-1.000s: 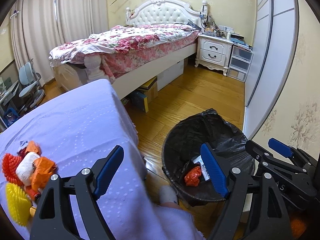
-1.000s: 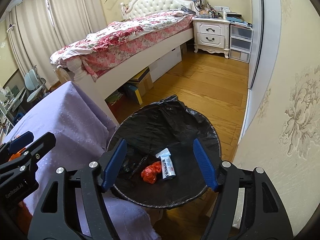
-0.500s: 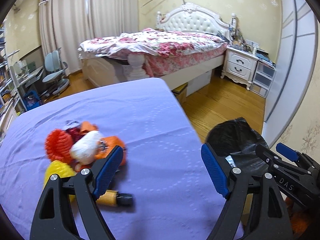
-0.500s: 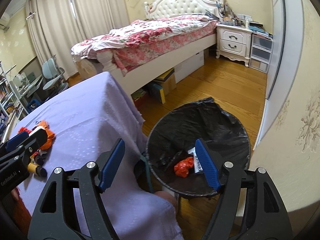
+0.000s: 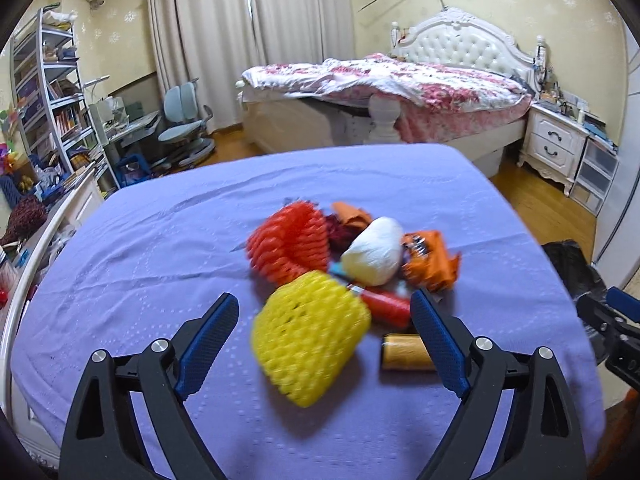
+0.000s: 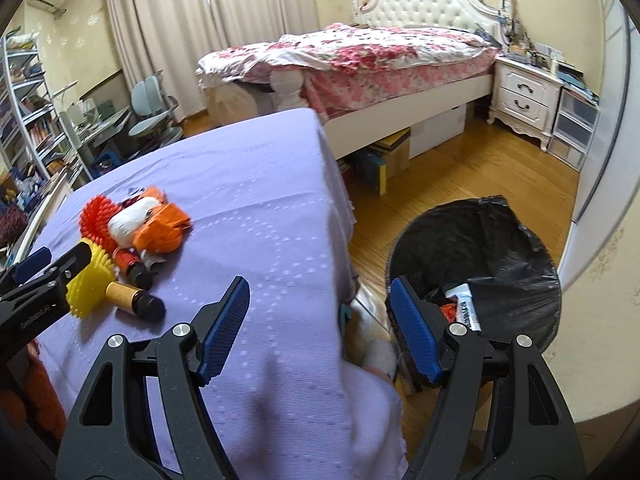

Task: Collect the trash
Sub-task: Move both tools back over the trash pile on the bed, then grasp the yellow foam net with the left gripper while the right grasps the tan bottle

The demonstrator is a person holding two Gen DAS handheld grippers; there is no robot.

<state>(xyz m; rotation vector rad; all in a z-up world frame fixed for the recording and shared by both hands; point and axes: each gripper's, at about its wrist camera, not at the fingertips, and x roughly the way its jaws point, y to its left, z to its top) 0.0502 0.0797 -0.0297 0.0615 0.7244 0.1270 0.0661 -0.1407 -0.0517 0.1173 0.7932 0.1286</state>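
Left wrist view — both the left hand-held gripper (image 5: 324,344) and right hand-held gripper (image 6: 320,328) gape wide, empty.

Left gripper (image 5: 324,338), black frame with blue ribbed finger pads (image 5: 208,336): jaws spread wide, nothing between them, fingers pointing forward and level. Right gripper (image 6: 320,326), of the same black-and-blue build: jaws likewise spread wide and holding nothing. In the right wrist view the left gripper appears at the left edge, well apart from the right.
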